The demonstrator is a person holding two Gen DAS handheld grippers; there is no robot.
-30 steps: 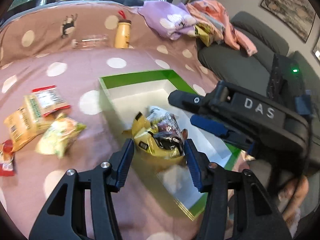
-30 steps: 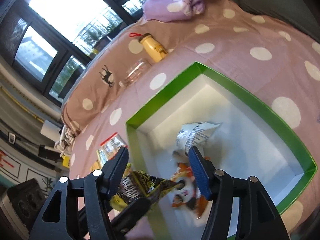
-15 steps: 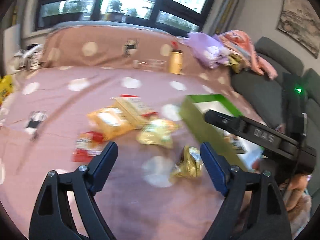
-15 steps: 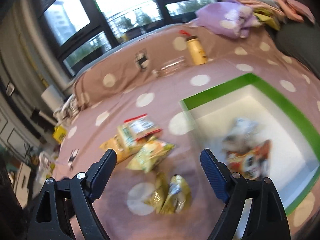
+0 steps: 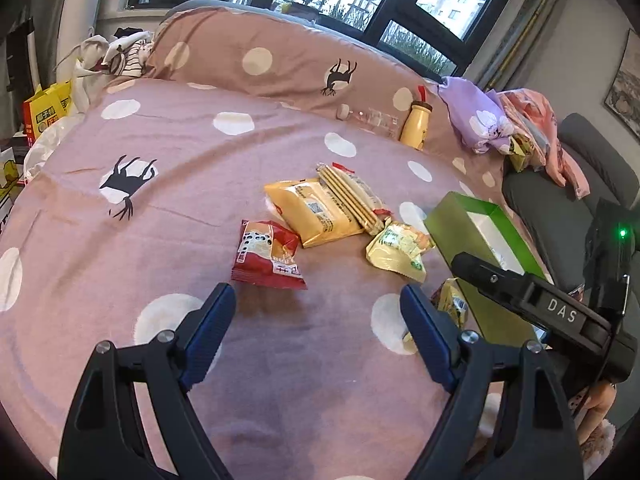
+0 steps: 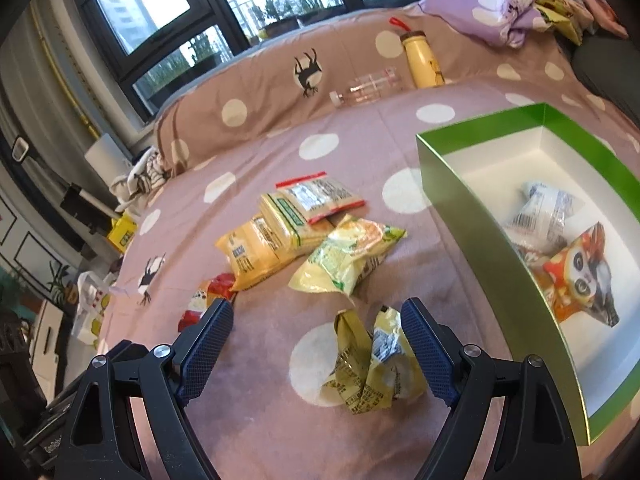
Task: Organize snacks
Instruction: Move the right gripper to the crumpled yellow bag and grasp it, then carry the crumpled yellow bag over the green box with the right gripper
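The snacks lie on a bed (image 5: 168, 248) under a soft mauve cover with cream dots and black deer shapes. Toward its right edge stands a stiff green box (image 6: 472, 216) with a smooth white inside, holding a crinkly white packet (image 6: 540, 208) and an orange packet with a big-eyed animal face (image 6: 580, 280). Left of the box, near the middle of the bed, a loose heap: a glossy red packet (image 5: 266, 256), a flat yellow pouch (image 5: 316, 212), a ribbed biscuit pack with red ends (image 5: 348, 194) and a puffy pale-green bag (image 5: 398, 250). A crumpled gold foil packet (image 6: 370, 364) sits just beside the box's near wall.

Both tongs have just been opening. The left tongs (image 5: 316, 320) stand spread over bare cover, just short of the red packet, nothing between them. The right tongs (image 6: 316, 334) stand spread too, the gold foil packet just inside the right pad and unpinched.

A second ago the left tongs pinched a yellow-and-black packet above the box and the right tongs hovered over the box's inside; now both have swung left and face the heap.
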